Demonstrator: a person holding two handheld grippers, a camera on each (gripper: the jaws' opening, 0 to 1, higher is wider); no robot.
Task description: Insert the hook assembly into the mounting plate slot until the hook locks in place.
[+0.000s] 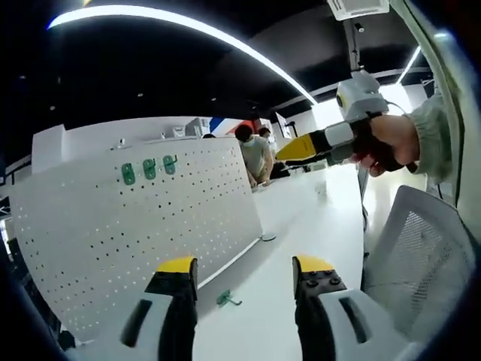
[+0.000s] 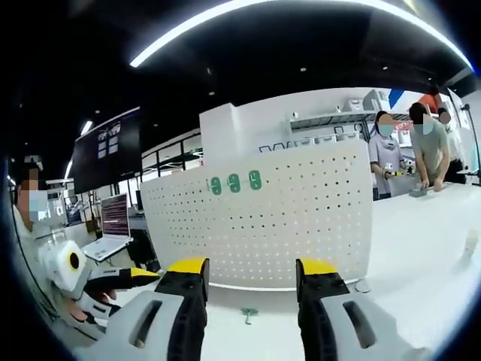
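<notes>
The fingers of the left gripper (image 1: 244,278) stand wide apart and carry nothing; the fingers of the right gripper (image 2: 252,282) stand equally wide and are also empty. The task item, a loose green hook (image 1: 228,299), lies flat on the white tabletop (image 1: 301,218), just in front of the foot of the perforated mounting plate (image 1: 135,233) and between the left gripper's yellow fingertips (image 1: 177,265) as seen along them. Three green hooks (image 1: 149,169) already sit in a row near the top of the plate. Judged from this layout, the hook has not yet been picked up, so insertion has not started. Risks: the hook is small and lies flat, so a closing pinch may skid it across the tabletop or grip it at an angle; a tilted hook would then miss the hole pattern or jam without locking (the plate stands upright and may also shift if pushed hard). The left gripper view shows the right gripper held high at the right in a hand (image 1: 391,143), and a mesh chair back (image 1: 421,248). The right gripper view shows the plate face-on, a laptop (image 2: 113,226) at the left, a dark wall screen (image 2: 109,158), and people (image 2: 428,147) standing at the far end of the tabletop.
</notes>
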